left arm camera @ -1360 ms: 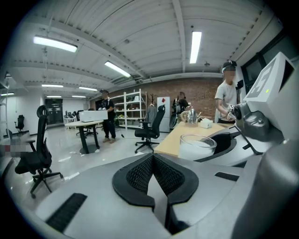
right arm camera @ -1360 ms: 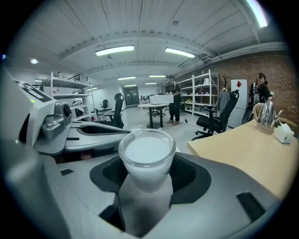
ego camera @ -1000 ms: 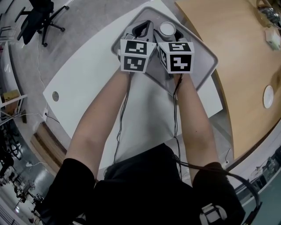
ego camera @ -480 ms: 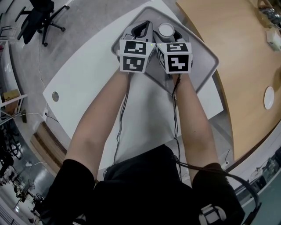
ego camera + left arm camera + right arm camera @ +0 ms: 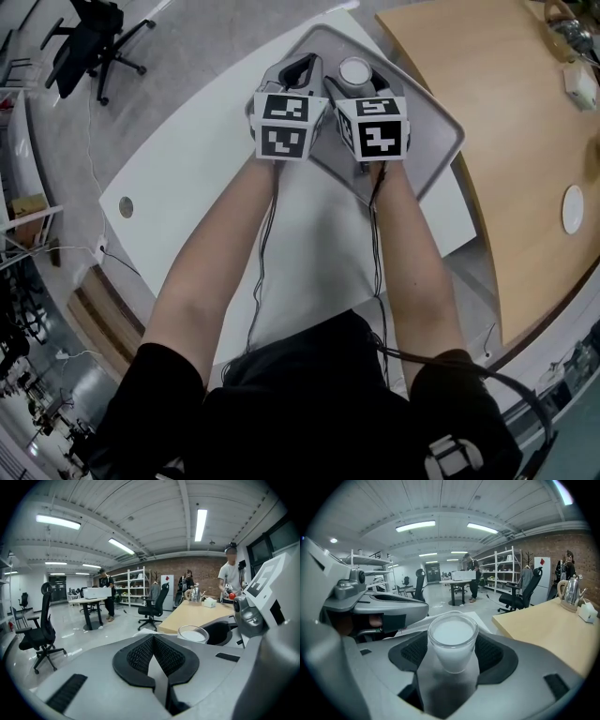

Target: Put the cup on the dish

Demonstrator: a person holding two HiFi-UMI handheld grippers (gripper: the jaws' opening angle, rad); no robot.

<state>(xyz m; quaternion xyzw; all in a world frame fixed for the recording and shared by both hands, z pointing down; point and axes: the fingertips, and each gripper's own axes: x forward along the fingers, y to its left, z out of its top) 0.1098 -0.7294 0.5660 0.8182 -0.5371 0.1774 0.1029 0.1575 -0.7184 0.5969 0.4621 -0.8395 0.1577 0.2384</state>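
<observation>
Two grippers side by side over a gray tray (image 5: 441, 112) in the upper middle of the head view, marker cubes nearly touching. The tray sits on a white table (image 5: 187, 169), with a wooden table (image 5: 506, 103) off to the right.

Right gripper (image 5: 359, 79) has its jaws clamped on the cup (image 5: 356, 67). It's a clear glass cup that looks white inside. In the right gripper view the black pads (image 5: 492, 654) press on both sides of the cup (image 5: 453, 632), below the rim. The cup's long axis is vertical and the mouth points up, so from the head view you look straight down on the round opening. Can't tell whether the base is resting on the tray or lifted off it.

Left gripper (image 5: 302, 66) is just to the cup's left with nothing in it. In its own view the left gripper (image 5: 151, 638) has its ribbed pads meeting at the far tips, and the cup (image 5: 192, 634) shows just right of them.

A white round disc (image 5: 573, 207) lies on the wooden table at the right edge, well apart from the cup.
</observation>
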